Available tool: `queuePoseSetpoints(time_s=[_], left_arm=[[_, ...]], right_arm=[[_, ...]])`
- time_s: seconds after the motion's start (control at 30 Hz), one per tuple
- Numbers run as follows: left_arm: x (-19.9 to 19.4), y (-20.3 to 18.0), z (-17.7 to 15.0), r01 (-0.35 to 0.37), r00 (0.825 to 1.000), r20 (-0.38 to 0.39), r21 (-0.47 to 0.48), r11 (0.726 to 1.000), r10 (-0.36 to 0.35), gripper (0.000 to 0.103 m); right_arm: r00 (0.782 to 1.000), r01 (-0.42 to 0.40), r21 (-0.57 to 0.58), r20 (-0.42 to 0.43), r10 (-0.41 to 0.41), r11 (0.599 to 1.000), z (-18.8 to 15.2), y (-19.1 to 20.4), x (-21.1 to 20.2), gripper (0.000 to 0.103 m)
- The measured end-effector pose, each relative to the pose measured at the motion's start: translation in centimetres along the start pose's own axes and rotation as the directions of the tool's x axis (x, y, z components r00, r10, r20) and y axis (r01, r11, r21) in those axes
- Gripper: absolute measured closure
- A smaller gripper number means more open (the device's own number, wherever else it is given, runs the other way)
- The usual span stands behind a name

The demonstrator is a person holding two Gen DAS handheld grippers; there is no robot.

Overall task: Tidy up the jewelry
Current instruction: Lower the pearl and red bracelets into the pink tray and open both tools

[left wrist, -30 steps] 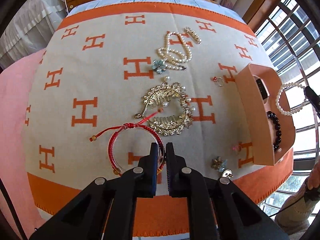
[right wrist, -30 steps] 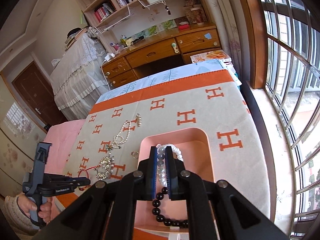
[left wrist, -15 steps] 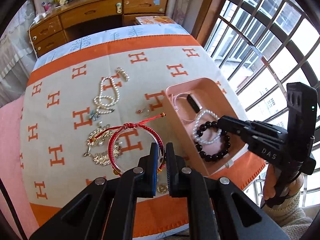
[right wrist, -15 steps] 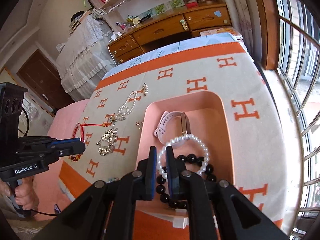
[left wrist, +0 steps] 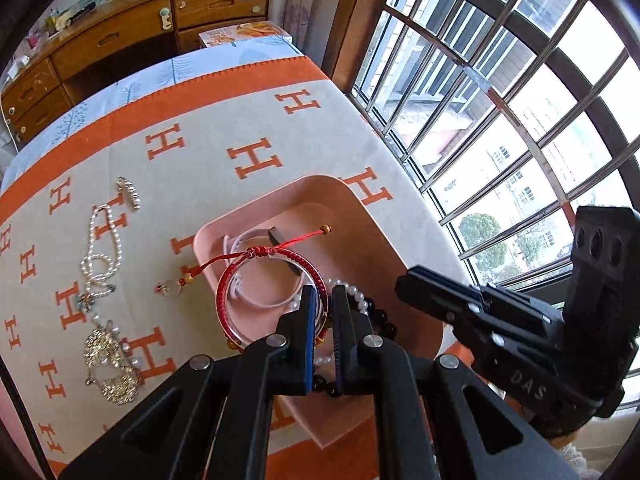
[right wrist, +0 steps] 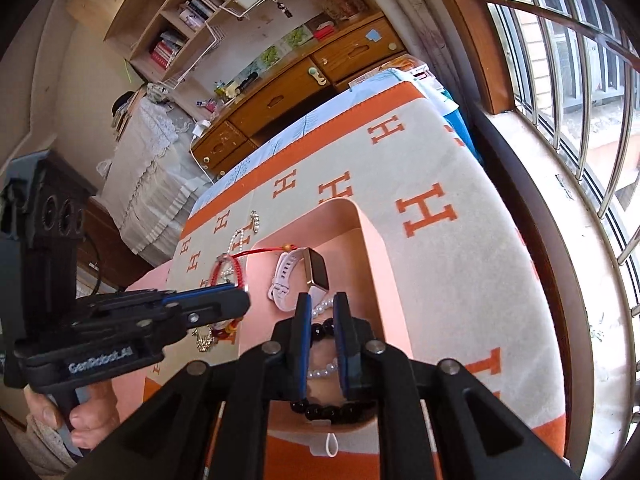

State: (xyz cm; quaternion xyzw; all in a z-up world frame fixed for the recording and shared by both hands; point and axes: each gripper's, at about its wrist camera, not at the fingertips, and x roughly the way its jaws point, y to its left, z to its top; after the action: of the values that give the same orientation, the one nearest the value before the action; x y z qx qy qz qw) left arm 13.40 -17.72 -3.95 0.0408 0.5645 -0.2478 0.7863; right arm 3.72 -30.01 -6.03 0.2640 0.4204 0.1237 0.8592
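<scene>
Our left gripper (left wrist: 321, 300) clamps red bracelet (left wrist: 272, 268) over pink tray (left wrist: 400, 248); right gripper (right wrist: 321, 312) slack, empty (3 pcs in tray); pearl necklace (left wrist: 98, 252), brooch (left wrist: 110, 364) etc. left.

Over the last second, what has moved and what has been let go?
The left hand-held gripper, shut on the red bracelet, carried it off the blanket to above the pink tray. The right hand-held gripper has just been opening; the pearl bracelet lies released in the tray. The other jewelry stayed put.
</scene>
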Motion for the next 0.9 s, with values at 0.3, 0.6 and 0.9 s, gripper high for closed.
queuePoseSetpoints(time_s=[0.3,0.6,0.9], left_arm=[[6.3,0.1,3.8,0.028,0.997,-0.067,-0.101,0.995,-0.035,0.097],[5.1,-0.3,3.8,0.039,0.998,-0.038,-0.065,0.997,-0.041,0.080],[-0.2,2.6,1.4,-0.029,0.998,0.046,-0.044,0.999,0.031,0.061]], right_arm=[[1.000,0.009,0.035,0.015,-0.010,0.999,-0.2,-1.9,-0.3,0.092],[1.000,0.010,0.017,0.018,-0.010,1.000,-0.4,-1.8,-0.3,0.092],[1.000,0.008,-0.050,0.000,-0.008,0.999,-1.1,1.1,-0.1,0.092]])
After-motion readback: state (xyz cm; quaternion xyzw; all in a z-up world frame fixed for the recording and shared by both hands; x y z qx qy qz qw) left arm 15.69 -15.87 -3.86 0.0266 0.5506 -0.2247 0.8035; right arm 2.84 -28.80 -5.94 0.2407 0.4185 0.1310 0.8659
